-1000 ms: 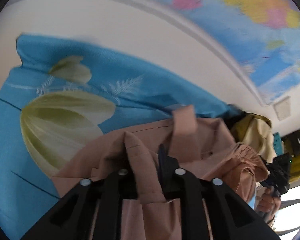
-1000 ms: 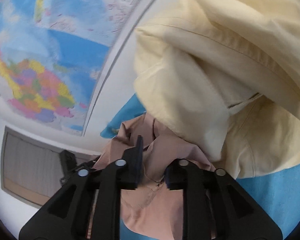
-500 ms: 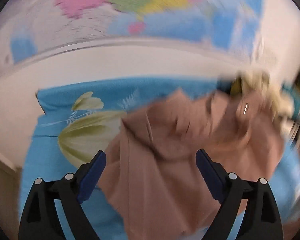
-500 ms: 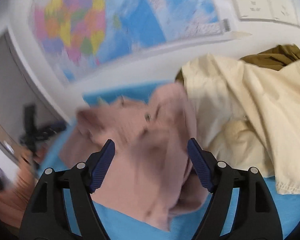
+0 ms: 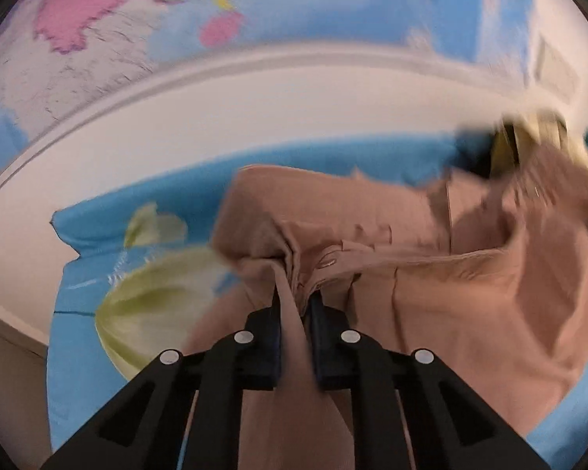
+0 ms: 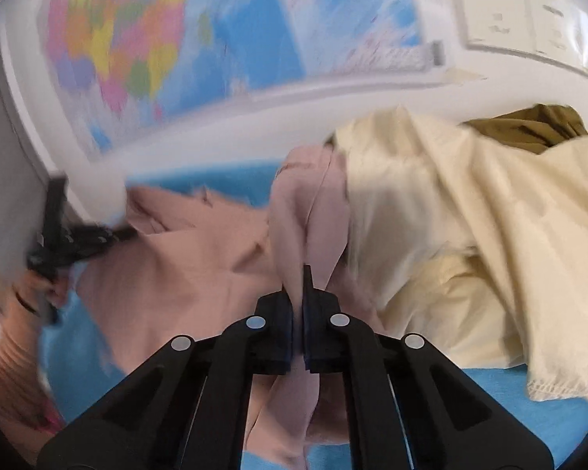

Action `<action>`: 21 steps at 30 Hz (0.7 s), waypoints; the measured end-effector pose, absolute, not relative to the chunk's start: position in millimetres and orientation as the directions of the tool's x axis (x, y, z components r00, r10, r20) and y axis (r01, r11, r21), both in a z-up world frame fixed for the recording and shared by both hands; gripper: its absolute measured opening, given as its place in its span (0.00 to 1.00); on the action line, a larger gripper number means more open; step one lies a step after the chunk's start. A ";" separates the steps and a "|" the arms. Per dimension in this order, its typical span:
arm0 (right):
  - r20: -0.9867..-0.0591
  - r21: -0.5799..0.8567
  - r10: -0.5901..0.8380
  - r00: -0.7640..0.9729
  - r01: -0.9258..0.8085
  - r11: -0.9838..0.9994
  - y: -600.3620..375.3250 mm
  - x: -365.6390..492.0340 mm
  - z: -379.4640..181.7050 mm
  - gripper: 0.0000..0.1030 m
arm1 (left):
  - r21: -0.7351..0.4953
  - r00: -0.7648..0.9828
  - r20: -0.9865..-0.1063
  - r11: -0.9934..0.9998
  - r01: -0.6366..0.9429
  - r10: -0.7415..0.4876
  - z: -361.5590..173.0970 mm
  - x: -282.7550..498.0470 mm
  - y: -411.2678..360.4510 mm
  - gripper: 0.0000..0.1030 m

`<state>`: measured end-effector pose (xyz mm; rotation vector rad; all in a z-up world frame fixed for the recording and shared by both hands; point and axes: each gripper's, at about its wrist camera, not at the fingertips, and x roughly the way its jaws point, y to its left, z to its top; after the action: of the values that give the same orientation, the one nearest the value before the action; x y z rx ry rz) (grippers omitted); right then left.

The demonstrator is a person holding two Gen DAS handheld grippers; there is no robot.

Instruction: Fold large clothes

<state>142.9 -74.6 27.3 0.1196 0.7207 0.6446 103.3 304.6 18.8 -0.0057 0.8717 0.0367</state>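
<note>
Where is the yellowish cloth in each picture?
Left wrist: the cream garment is only a blurred scrap at the far upper right edge, behind the pink garment.
Right wrist: it fills the right side, big and crumpled, beside the pink garment.
Shared landmark: the wall map above both.

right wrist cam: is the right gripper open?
No, the right gripper is shut, with a fold of the pink garment pinched between its fingers.

Motion blur smears the wall map point(image 6: 145, 51) and the pink garment's point(image 5: 470, 293) far edge; the cream garment point(image 6: 470, 215) hides most of an olive one point(image 6: 529, 129).
</note>
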 end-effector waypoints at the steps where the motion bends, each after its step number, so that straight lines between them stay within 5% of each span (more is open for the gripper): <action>1: -0.568 0.321 0.576 0.589 -0.486 0.813 -80.6 145.5 28.9 0.03 | -0.017 0.641 -0.767 0.998 -0.057 0.024 20.6 107.6 309.6 0.12; 3: -0.586 0.367 0.576 0.570 -0.447 0.816 -85.8 159.8 18.6 0.03 | -0.076 0.583 -0.812 0.985 -0.154 0.028 10.3 126.0 325.2 0.29; 4: -0.606 0.395 0.580 0.544 -0.427 0.813 -86.7 167.3 10.2 0.04 | -0.079 0.539 -0.842 0.978 -0.191 0.037 0.2 135.4 331.8 0.47; 10: -0.640 0.446 0.591 0.491 -0.389 0.806 -91.0 180.1 -8.2 0.09 | -0.202 0.552 -0.832 0.960 -0.195 -0.063 -7.9 121.2 363.1 0.56; 12: -0.631 0.471 0.612 0.476 -0.392 0.790 -95.5 176.6 -5.9 0.25 | -0.224 0.619 -0.783 0.959 -0.174 -0.071 4.3 94.6 369.1 0.77; 14: -0.611 0.498 0.634 0.474 -0.393 0.773 -107.0 166.6 -3.7 0.78 | -0.248 0.662 -0.744 0.958 -0.145 -0.092 14.2 65.4 375.9 0.83; 21: -0.591 0.565 0.694 0.410 -0.404 0.720 -142.2 111.4 -22.6 0.93 | -0.308 0.675 -0.713 0.950 -0.056 -0.191 -6.0 -15.2 375.7 0.93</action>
<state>111.4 -142.2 -22.6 0.3609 0.9109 0.7103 -15.2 375.7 -6.0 -0.3189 0.8304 -0.0774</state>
